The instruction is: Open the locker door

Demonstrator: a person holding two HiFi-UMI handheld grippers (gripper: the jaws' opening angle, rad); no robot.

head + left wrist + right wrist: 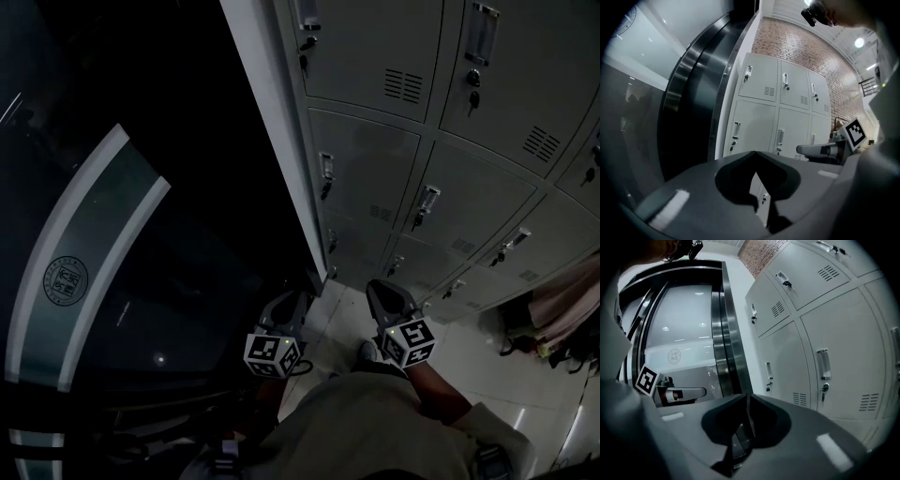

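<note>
Judged the door (478, 202) light but stiff: thin painted sheet steel, smooth and slippery on its face, hinged to swing. Best taken at the handle (427, 199) above the lock (415, 222), not by the flat panel. Looked pale grey and rectangular, with vent slots (462, 246) low in one corner. Found it shut in a bank of like doors, ahead and to the right, well apart from both grippers; could not tell which door was meant. Saw left gripper (284, 311) and right gripper (388, 296) held low, tips together, nothing between.
</note>
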